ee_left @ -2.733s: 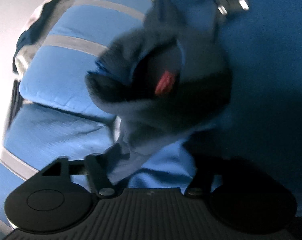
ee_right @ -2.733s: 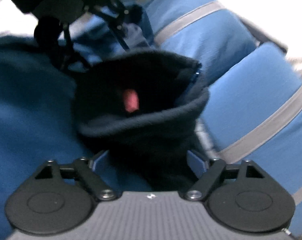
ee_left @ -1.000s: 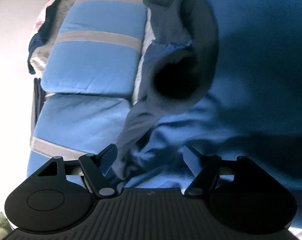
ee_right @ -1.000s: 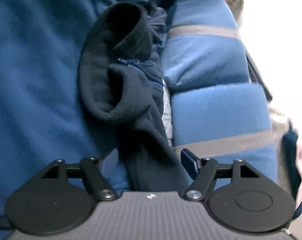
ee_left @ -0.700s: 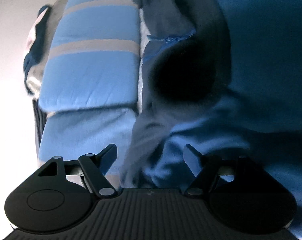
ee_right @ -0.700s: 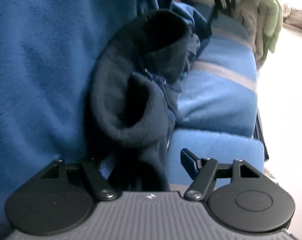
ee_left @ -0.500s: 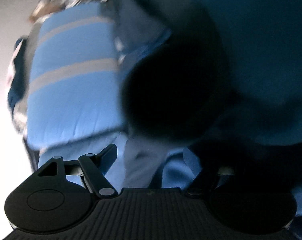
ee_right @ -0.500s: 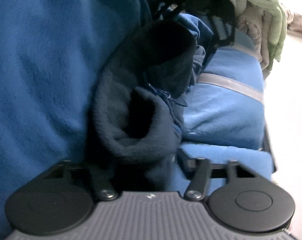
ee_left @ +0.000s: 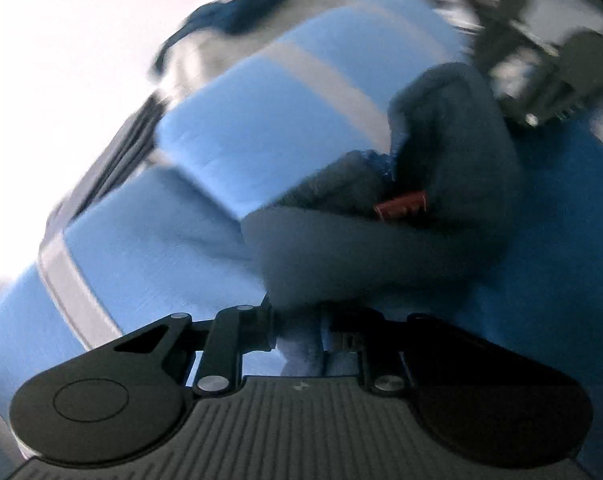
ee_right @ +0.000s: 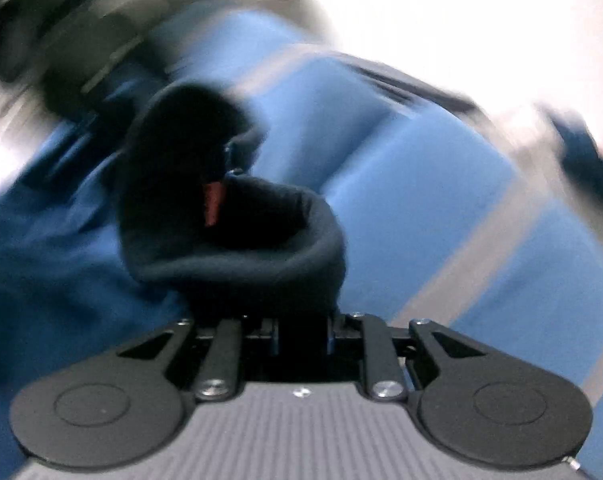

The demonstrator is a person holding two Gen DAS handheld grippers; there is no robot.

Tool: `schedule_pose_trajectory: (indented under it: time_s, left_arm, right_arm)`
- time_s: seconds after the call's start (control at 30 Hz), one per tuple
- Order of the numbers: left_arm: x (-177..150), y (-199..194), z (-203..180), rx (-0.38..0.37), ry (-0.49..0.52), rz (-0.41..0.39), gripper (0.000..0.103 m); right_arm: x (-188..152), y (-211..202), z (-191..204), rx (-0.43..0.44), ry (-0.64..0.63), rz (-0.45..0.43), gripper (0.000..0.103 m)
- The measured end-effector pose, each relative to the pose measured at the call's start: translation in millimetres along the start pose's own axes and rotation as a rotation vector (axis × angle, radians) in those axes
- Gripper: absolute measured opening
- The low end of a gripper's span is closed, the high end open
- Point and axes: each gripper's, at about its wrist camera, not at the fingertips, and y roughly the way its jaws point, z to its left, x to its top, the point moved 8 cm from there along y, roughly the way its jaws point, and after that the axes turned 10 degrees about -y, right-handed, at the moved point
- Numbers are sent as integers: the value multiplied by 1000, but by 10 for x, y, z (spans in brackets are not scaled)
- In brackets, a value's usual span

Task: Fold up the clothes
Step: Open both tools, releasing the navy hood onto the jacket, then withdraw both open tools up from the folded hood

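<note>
A blue fleece jacket [ee_left: 561, 248] with a dark navy collar [ee_left: 441, 208] and a red label [ee_left: 401, 206] hangs between my two grippers. My left gripper [ee_left: 297, 332] is shut on the fleece just below the collar. My right gripper [ee_right: 301, 328] is shut on the dark collar [ee_right: 237, 248] at the other side; the red label [ee_right: 212, 204] shows inside it. The blue body [ee_right: 49, 280] of the jacket hangs to the left in the right wrist view. Both views are blurred by motion.
A light blue cushion with grey stripes [ee_left: 261, 152] lies behind the jacket, also in the right wrist view [ee_right: 441, 208]. Other clothes [ee_left: 221, 24] are piled at its far end. The other gripper [ee_left: 561, 76] shows at the top right of the left wrist view.
Both grippers were open around the collar fabric and have closed on it. The views have swung, and the collar now opens toward the cameras with the red label showing.
</note>
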Motion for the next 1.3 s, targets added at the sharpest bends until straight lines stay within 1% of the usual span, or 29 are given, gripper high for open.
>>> schedule_pose_trajectory:
  time_s: [0.03, 0.07, 0.13, 0.2, 0.3, 0.37, 0.43, 0.5, 0.53, 0.57, 0.6, 0.63, 0.67, 0.7, 0.73, 0.77, 0.8, 0.83, 0.87, 0.9, 1.0, 1.03, 1.1, 1.13, 1.2, 1.3]
  left_arm:
    - [24, 136, 55, 11, -51, 23, 20]
    - [47, 271, 109, 23, -101, 47, 20]
    - [8, 513, 107, 44, -143, 95, 20]
    - [-91, 726, 66, 70, -158, 137, 20]
    - [-278, 988, -25, 110, -165, 186, 20]
    - [-379, 1103, -64, 146, -149, 197, 20]
    - [-422, 1155, -76, 174, -160, 192, 21]
    - [-436, 1175, -76, 189, -173, 184, 21]
    - [-442, 1184, -76, 197, -180, 180, 22]
    - [-447, 1187, -76, 199, -178, 178, 22]
    - [-453, 1183, -68, 197, -182, 178, 23]
    - [-459, 1178, -59, 195, -185, 178, 23]
    - [-466, 1178, -46, 189, -194, 185, 25]
    - [-465, 1172, -35, 185, -194, 202, 28]
    - [-463, 1167, -24, 180, -194, 219, 32]
    - [-456, 1153, -8, 176, -191, 239, 44]
    - [-432, 1108, 29, 178, -194, 242, 67]
    - [-407, 1061, 66, 180, -198, 243, 79]
    - [-382, 1015, 103, 182, -202, 245, 87]
    - [-350, 946, 161, 195, -203, 236, 87]
    - [-311, 767, 269, 170, -210, 269, 87]
    - [-299, 678, 310, 173, -206, 276, 87]
    - [-287, 476, 396, 188, -197, 262, 87]
    - [-251, 383, 432, 193, -195, 254, 87]
    - [-178, 195, 504, 203, -192, 237, 87]
    - [-125, -46, 592, 199, -232, 236, 87]
  right_arm:
    - [-3, 129, -158, -6, 95, 14, 21]
    - [-41, 259, -254, -13, 159, 32, 21]
    - [-126, 576, -380, -17, 275, 84, 21]
    - [-217, 885, -378, -26, 341, 147, 21]
    - [-364, 1194, -327, -68, 379, 251, 23]
    - [-415, 1350, -281, -102, 385, 306, 25]
    - [-421, 1442, -240, -132, 378, 341, 27]
    - [-414, 1494, -218, -158, 368, 365, 34]
    - [-411, 1511, -213, -169, 363, 375, 43]
    - [-407, 1519, -214, -174, 359, 381, 43]
    - [-399, 1520, -215, -176, 352, 383, 44]
    - [-394, 1516, -216, -184, 337, 387, 50]
    - [-390, 1512, -219, -194, 322, 392, 60]
    - [-389, 1502, -236, -213, 312, 398, 69]
    - [-385, 1485, -259, -229, 306, 401, 88]
    - [-370, 1436, -286, -233, 308, 386, 103]
    - [-354, 1387, -313, -237, 310, 372, 103]
    - [-339, 1338, -337, -239, 310, 361, 103]
    - [-323, 1284, -353, -236, 297, 366, 103]
    - [-307, 1231, -369, -232, 285, 371, 103]
    - [-245, 1024, -430, -216, 233, 369, 103]
    - [-229, 944, -461, -215, 222, 368, 103]
    - [-192, 809, -541, -215, 209, 370, 103]
    - [-178, 769, -633, -215, 214, 373, 103]
    - [-191, 573, -698, -218, 243, 385, 103]
    - [-395, 215, -831, -220, 291, 401, 103]
